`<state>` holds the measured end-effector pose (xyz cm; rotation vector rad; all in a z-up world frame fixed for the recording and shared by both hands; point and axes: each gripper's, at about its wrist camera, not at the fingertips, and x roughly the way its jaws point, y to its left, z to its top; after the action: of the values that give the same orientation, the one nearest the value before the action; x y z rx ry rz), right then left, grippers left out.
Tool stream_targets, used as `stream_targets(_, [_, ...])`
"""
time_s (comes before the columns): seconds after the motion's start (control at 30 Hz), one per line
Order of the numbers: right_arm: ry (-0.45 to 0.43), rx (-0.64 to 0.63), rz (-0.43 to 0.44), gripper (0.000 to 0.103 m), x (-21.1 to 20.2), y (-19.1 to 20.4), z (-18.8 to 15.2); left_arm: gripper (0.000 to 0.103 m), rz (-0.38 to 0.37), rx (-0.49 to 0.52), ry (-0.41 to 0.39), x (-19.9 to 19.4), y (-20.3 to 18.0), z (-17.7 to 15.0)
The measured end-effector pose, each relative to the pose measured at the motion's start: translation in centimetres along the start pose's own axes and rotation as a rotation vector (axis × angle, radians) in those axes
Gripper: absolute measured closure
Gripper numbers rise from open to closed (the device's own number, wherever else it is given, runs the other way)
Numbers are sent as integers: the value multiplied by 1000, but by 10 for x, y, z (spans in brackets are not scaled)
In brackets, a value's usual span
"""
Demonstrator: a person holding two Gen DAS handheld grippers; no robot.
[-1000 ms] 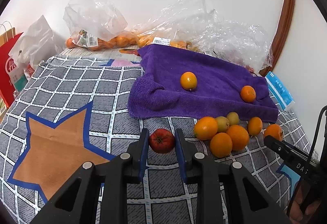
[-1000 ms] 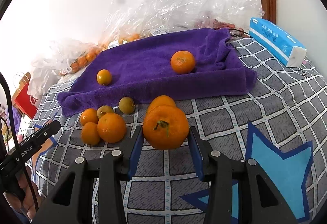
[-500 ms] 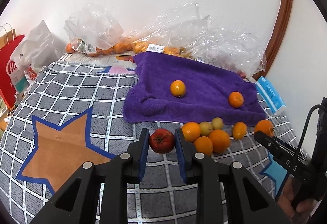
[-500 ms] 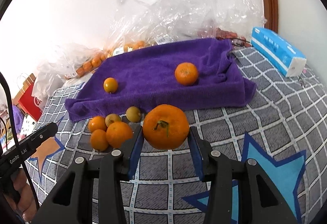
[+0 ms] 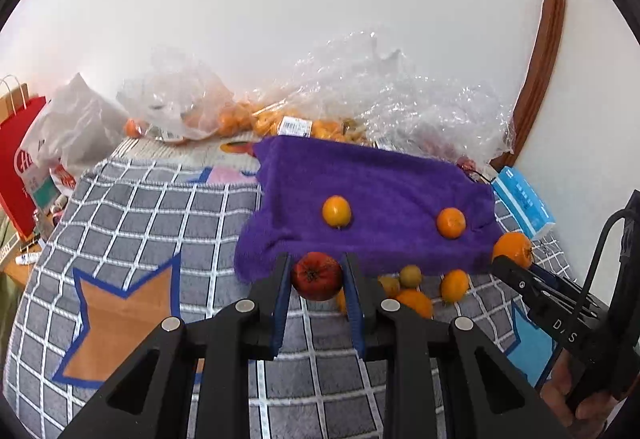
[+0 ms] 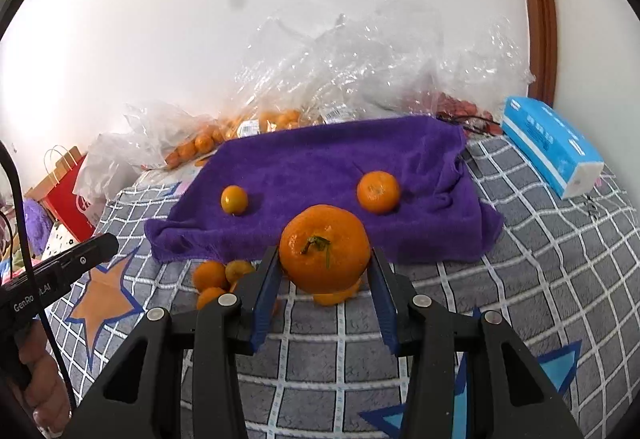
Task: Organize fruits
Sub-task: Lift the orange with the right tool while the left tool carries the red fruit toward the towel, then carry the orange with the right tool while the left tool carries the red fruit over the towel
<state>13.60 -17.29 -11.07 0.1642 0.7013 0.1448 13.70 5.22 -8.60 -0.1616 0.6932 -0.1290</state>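
My left gripper [image 5: 316,277] is shut on a small red fruit [image 5: 317,276] and holds it above the checked cloth, just before the near edge of the purple towel [image 5: 372,195]. My right gripper [image 6: 325,267] is shut on a large orange [image 6: 325,247], also lifted before the towel [image 6: 320,167]; it shows at the right of the left wrist view [image 5: 514,249]. Two small oranges lie on the towel, one left [image 6: 234,200] and one right [image 6: 378,192]. Several loose oranges and greenish fruits [image 5: 410,289] lie on the cloth below the grippers.
Clear plastic bags with oranges [image 6: 280,111] lie behind the towel by the white wall. A blue tissue pack [image 6: 552,145] lies at the right. A red paper bag [image 5: 16,159] stands at the left edge. The grey checked cloth [image 5: 140,215] has star patterns.
Both grippers have risen with their fruits and moved towards the towel. The loose fruits now lie lower and partly hidden behind the fingers.
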Motion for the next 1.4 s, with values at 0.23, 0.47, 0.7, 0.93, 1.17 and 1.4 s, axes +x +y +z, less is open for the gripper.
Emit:
stream_targets(0.23, [-35,-14,12,59,4,3,18,79,40,13,-31,13,-3,19])
stream_targets(0.47, [-32,-7,21,59,21,0,30,79,30,-4,-18,35,-6,30])
stream_targets(0.7, [-31,16,6,59,39,-8,42,79,29,-16,-10,58,-8,39])
stream_targets(0.93, [-42,25,1,59,53,-13,50,79,38,-18,-7,79,-5,40])
stream_targets(1.17, [-20,50,10,59,70,-22,45,79,47,-41,12,92,2,39])
stream_targets(1.4, [-14,47,-10,59,76,-29,42,79,50,-66,24,99,11,37])
